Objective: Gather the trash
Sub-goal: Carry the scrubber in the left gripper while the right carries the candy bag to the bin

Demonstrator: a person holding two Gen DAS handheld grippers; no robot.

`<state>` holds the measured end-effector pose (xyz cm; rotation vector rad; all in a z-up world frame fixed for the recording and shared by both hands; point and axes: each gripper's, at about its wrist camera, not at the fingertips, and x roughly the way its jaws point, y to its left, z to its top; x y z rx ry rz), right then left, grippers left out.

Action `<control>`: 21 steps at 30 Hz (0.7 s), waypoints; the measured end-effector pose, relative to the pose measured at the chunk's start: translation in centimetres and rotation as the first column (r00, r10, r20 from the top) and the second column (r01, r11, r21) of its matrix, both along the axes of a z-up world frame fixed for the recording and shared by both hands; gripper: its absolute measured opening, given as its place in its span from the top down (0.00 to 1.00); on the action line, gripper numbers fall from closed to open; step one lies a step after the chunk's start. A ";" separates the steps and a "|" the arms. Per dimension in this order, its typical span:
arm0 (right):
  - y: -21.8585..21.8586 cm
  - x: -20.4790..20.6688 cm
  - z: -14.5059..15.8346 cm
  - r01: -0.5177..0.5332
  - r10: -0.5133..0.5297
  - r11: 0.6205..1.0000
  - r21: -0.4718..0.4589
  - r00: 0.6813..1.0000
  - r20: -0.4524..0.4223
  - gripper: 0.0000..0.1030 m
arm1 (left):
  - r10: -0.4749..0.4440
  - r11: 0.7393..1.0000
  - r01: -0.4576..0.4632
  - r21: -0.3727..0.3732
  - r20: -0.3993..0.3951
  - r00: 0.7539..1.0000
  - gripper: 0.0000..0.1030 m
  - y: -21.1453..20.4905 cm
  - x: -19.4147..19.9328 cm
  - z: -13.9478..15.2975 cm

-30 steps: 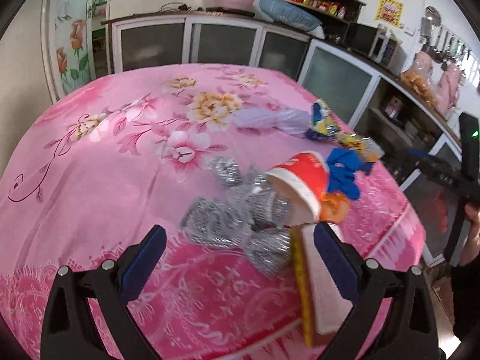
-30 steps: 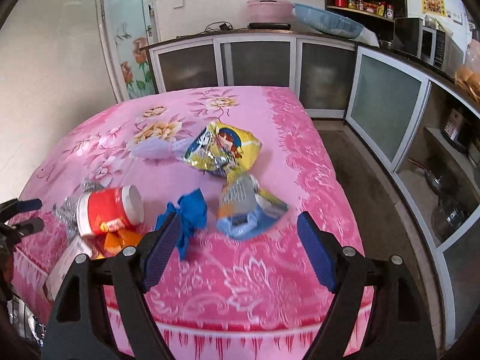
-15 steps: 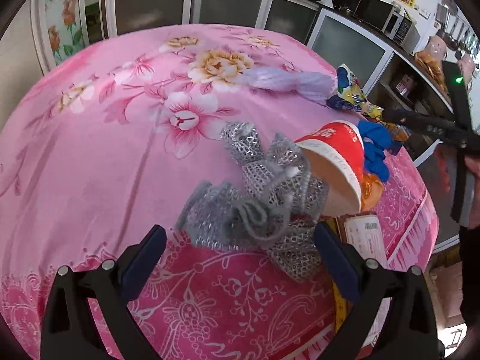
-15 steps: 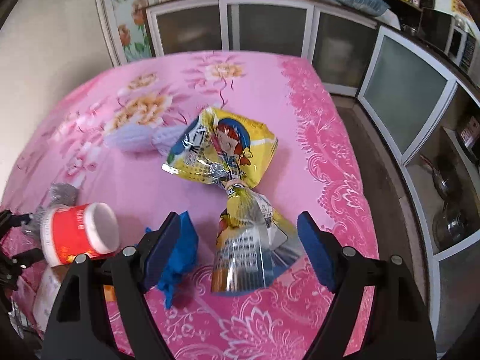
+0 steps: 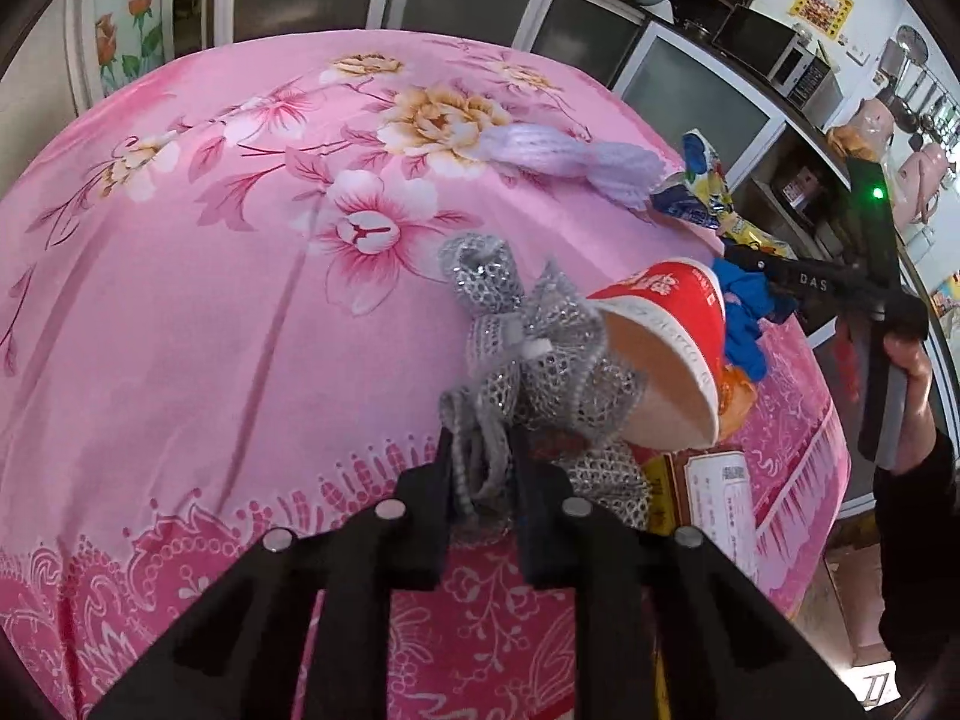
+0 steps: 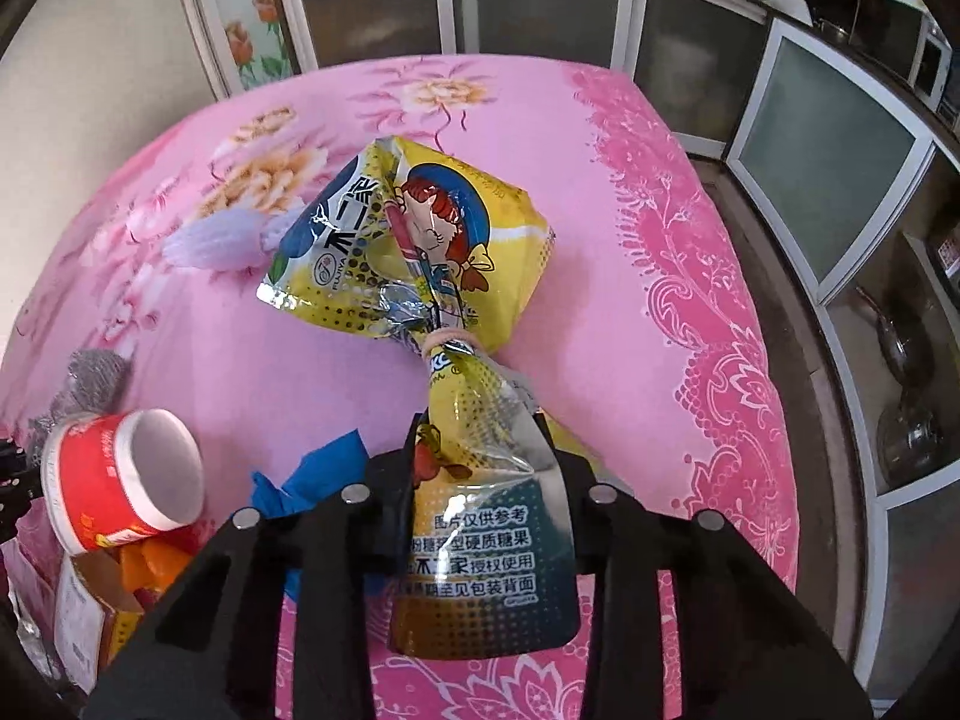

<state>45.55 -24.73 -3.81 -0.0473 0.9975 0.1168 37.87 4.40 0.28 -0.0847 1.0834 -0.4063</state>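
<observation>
My left gripper [image 5: 483,468] is shut on the near end of a crumpled silver mesh ribbon [image 5: 528,348] lying on the pink flowered tablecloth [image 5: 210,300]. A red paper cup [image 5: 666,348] lies on its side against the ribbon. My right gripper [image 6: 480,450] is shut on the lower half of a yellow snack bag [image 6: 420,252], which is tied in the middle with a band. The bag also shows in the left wrist view [image 5: 702,192]. The red cup [image 6: 120,480] lies to the left in the right wrist view.
A blue crumpled piece [image 6: 312,480], a lilac foam net [image 6: 222,240], an orange scrap [image 6: 144,564] and a carton [image 5: 714,516] lie on the table. Cabinets [image 6: 540,18] stand behind and to the right. The table edge [image 6: 774,420] drops to the floor at the right.
Both grippers have moved forward and closed: the left on the silver ribbon, the right on the snack bag. Both were open half a second ago.
</observation>
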 end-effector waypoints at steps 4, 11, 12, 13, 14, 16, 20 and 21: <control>-0.4 -0.6 1.3 0.008 -0.009 0.999 0.046 1.000 0.024 0.71 | 0.011 1.000 -0.011 -0.013 0.014 1.000 0.87 0.6 -0.7 0.9; -0.7 -2.4 3.5 0.015 -0.019 0.999 0.043 0.997 0.081 0.71 | 0.017 1.000 -0.016 -0.020 0.065 0.998 0.88 1.8 -3.0 3.1; -0.7 -2.6 3.7 0.015 -0.019 0.999 0.046 0.997 0.081 0.71 | 0.019 1.000 -0.017 -0.022 0.069 0.997 0.88 2.0 -3.3 3.3; -0.9 -2.8 3.8 0.016 -0.021 0.999 0.052 0.996 0.083 0.71 | 0.023 0.999 -0.021 -0.025 0.074 0.997 0.88 2.2 -3.6 3.6; -1.0 -3.1 4.0 0.021 -0.026 0.998 0.054 0.996 0.088 0.71 | 0.026 0.999 -0.024 -0.028 0.077 0.997 0.88 2.4 -3.8 3.7; -1.1 -3.7 4.3 0.024 -0.029 0.998 0.056 0.995 0.092 0.71 | 0.034 0.999 -0.031 -0.030 0.083 0.996 0.88 2.7 -4.3 4.1; -1.5 -5.6 5.0 0.029 -0.036 0.998 0.063 0.994 0.108 0.71 | 0.041 0.998 -0.036 -0.042 0.113 0.993 0.88 3.0 -5.7 5.2; -1.7 -6.2 5.2 0.032 -0.040 0.997 0.068 0.993 0.111 0.71 | 0.037 0.999 -0.031 -0.045 0.121 0.992 0.88 3.0 -6.0 5.6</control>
